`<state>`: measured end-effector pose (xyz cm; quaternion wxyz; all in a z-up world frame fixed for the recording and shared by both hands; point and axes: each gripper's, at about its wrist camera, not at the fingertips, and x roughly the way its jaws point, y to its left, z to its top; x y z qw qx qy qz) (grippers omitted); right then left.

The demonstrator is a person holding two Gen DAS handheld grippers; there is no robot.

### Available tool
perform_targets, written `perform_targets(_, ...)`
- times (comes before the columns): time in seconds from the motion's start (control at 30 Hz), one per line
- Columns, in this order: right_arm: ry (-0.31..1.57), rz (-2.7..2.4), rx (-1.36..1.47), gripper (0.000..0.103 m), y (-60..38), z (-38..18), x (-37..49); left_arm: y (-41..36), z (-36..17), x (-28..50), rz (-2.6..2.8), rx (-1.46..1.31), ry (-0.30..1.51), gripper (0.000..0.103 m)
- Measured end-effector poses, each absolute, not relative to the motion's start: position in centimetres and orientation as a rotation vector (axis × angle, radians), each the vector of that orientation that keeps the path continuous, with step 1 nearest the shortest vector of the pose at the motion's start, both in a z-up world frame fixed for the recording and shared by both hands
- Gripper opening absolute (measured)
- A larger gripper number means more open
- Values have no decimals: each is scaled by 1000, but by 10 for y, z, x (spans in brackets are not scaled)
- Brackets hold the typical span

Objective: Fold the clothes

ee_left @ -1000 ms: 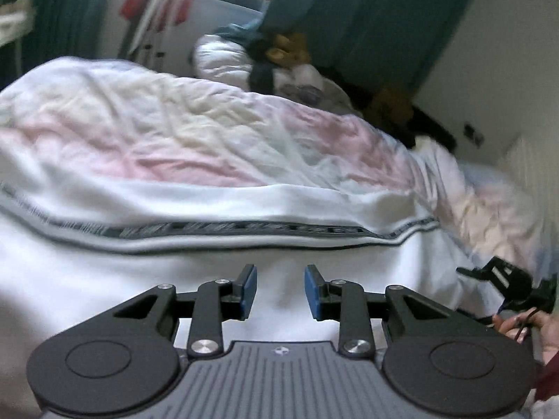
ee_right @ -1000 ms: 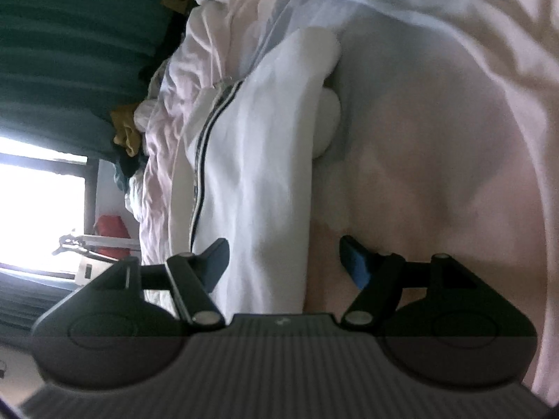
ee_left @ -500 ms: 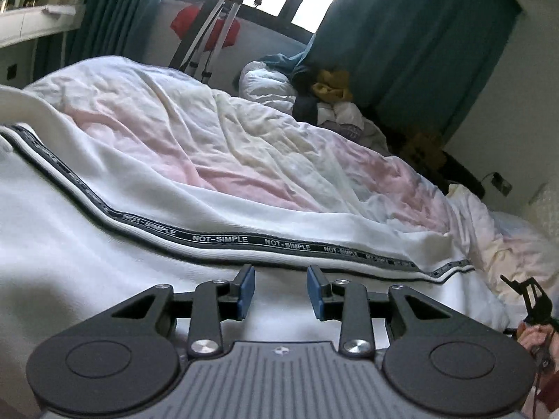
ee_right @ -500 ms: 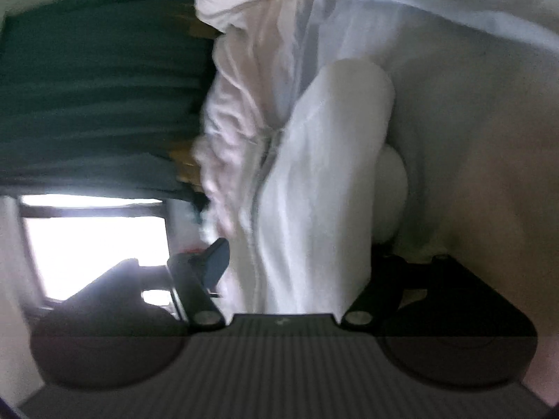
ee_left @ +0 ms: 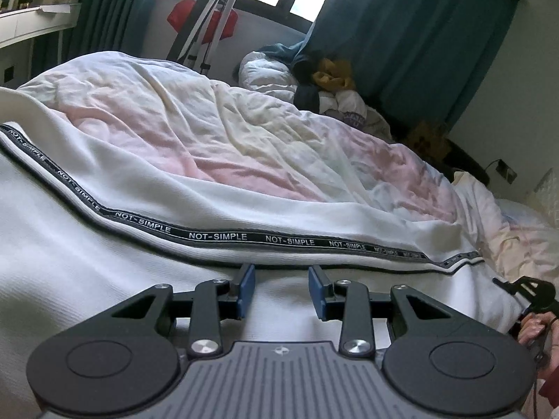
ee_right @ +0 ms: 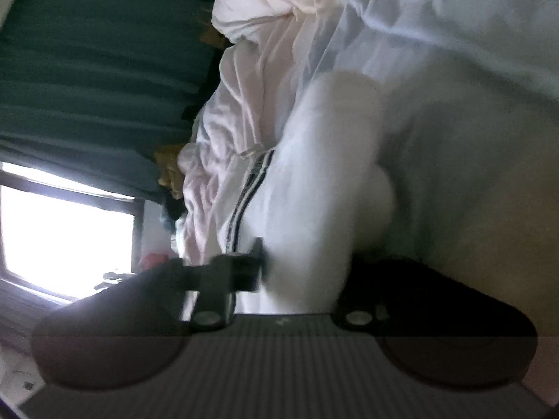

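A white garment (ee_left: 87, 251) with a black "NOT-SIMPLE" stripe (ee_left: 244, 235) lies across the bed. My left gripper (ee_left: 281, 291) sits low over it, its blue pads a small gap apart with only fabric behind them. In the blurred right wrist view the garment's folded end (ee_right: 314, 192) fills the middle. My right gripper (ee_right: 304, 262) has its jaws around that end; the right finger is hidden behind the cloth, and I cannot tell how firmly it grips. The right gripper also shows at the far right of the left wrist view (ee_left: 527, 289).
A rumpled pink and white duvet (ee_left: 244, 132) covers the bed. A pile of clothes (ee_left: 325, 76) lies at the far end by teal curtains (ee_left: 419, 35). A drying rack (ee_left: 209, 17) stands under the window. A white desk (ee_left: 35, 21) is at the left.
The left gripper has swung left and slightly up along the stripe, its gap unchanged. The right gripper has moved in onto the garment's end and its jaws have narrowed around it.
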<state>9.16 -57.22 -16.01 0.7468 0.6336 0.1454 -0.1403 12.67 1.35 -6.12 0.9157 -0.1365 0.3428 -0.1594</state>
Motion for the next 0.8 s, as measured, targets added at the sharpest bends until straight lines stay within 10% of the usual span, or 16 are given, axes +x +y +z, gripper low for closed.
perform_targets(0.8, 144, 173, -20, 16, -276, 13, 93, 81, -2, 104, -254, -492, 555, 41)
